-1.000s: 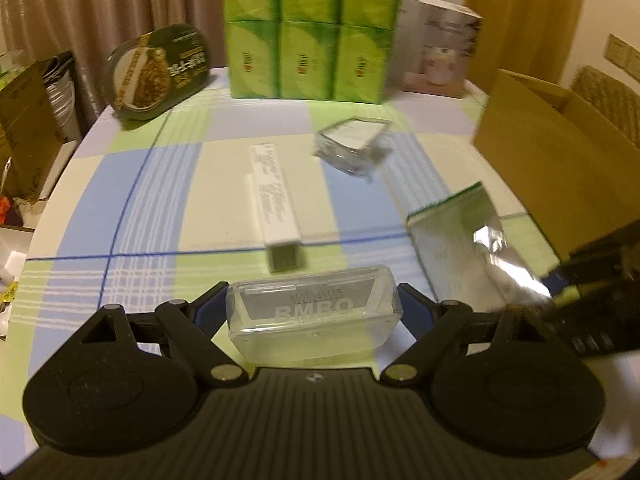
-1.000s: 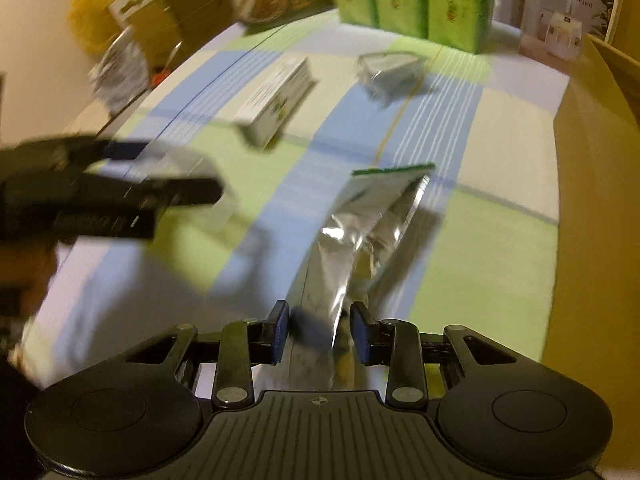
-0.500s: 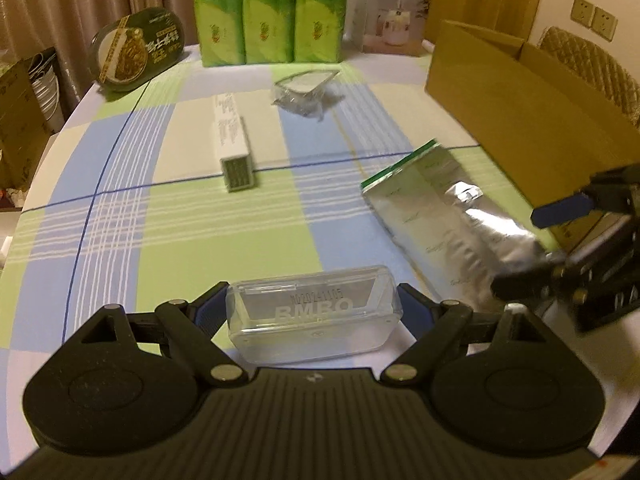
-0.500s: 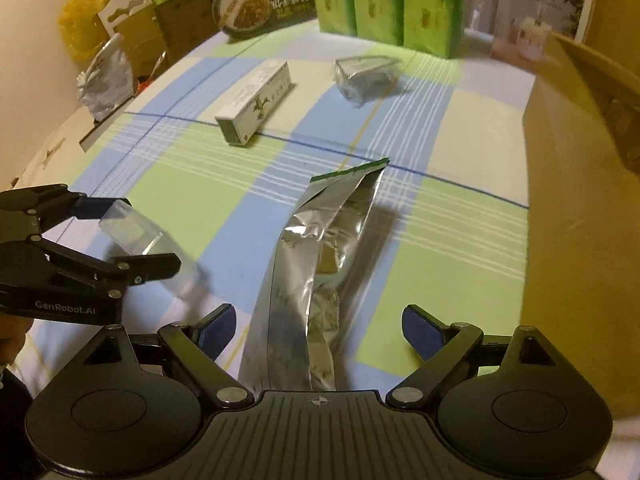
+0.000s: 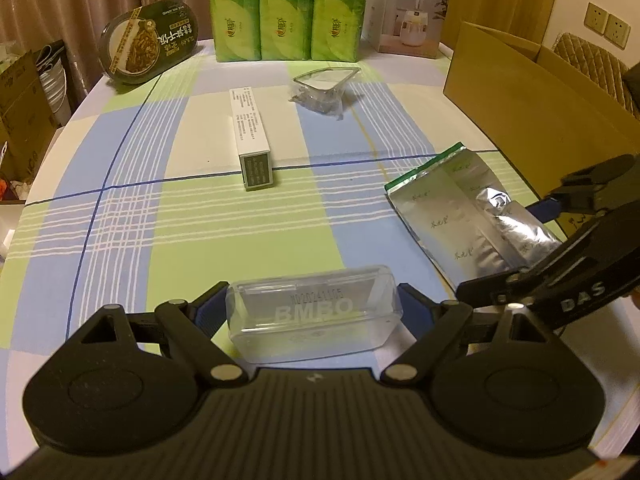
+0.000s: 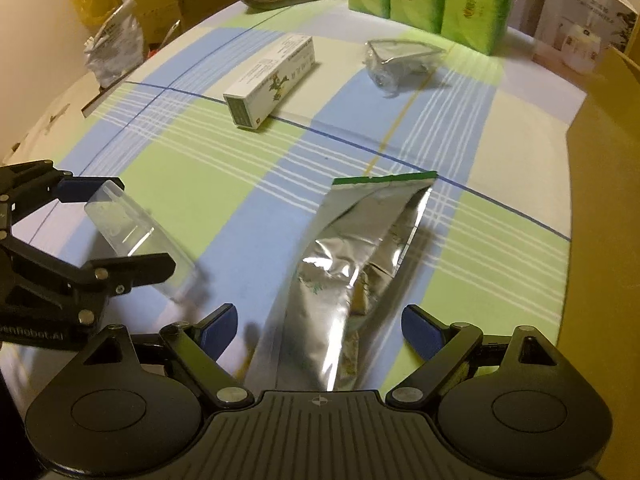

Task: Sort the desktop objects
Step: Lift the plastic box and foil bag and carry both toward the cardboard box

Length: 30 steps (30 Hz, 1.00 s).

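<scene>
My left gripper is shut on a clear plastic box marked BMBO, held crosswise just above the checked tablecloth. The right wrist view shows that box at the left, between the left fingers. A silver foil pouch with a green top strip lies flat on the cloth. My right gripper stands open over the pouch's near end, its blue pads clear of the foil on both sides. In the left wrist view the pouch lies at the right, with the right gripper over it.
A long white carton and a clear wrapped packet lie mid-table. An open cardboard box stands at the right. At the back stand stacked green tissue packs, an oval food tub and a humidifier box.
My right gripper has gone from shut on the foil pouch to wide open, leaving the pouch on the cloth. The left gripper shifted across the table early on, still holding the clear box.
</scene>
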### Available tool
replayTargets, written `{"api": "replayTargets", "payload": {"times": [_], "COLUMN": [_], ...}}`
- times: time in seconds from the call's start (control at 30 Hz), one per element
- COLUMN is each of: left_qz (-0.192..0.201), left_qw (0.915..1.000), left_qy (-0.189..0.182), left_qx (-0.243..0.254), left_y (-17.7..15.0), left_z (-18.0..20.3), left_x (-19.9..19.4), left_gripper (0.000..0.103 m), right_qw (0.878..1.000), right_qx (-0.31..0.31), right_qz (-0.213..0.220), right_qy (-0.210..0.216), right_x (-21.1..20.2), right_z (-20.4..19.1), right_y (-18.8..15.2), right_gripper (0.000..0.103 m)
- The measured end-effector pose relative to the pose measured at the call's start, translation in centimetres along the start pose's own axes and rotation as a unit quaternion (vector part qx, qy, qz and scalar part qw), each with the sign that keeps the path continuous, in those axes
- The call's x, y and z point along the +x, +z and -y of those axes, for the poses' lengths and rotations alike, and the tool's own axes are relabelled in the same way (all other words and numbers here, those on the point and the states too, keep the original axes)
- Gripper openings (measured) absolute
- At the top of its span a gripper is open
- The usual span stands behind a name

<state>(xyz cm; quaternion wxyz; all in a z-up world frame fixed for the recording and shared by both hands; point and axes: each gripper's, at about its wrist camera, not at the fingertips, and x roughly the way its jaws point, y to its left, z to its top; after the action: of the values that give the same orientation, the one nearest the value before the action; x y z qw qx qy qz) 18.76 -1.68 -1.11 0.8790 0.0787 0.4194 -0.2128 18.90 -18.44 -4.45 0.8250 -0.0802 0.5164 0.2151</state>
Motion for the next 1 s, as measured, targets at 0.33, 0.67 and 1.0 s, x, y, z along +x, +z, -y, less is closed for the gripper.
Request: {"api": "replayTargets", "payload": {"times": [0.33,0.67,1.0], "left_qz": [0.006,-0.002,0.027], "left_qw": [1.0000,0.9999,0.9996], "left_qy": [-0.007,0.007,0.004], "left_qx": [0.004,0.009,0.005], "left_y": [-0.4,-0.5,0.5], "left_z": [-0.1,0.5,0.6], "left_x": [0.1,0.4,-1.0], "left_gripper": [0.086,0.085,0.085], "right_qw": [0.999,1.000,0.999], "right_qx": [-0.024,-0.016,0.007], "right_qz": [-0.017,-0.004,0.027], "right_qy": [-0.019,-0.023,-0.029], "right_x": [1.2,0.6,-1.2], "right_z": [-1.0,-0.5,0.4], "right_y": [-0.2,-0.1,-0.1], "right_gripper": [0.063,0.039,0.034]}}
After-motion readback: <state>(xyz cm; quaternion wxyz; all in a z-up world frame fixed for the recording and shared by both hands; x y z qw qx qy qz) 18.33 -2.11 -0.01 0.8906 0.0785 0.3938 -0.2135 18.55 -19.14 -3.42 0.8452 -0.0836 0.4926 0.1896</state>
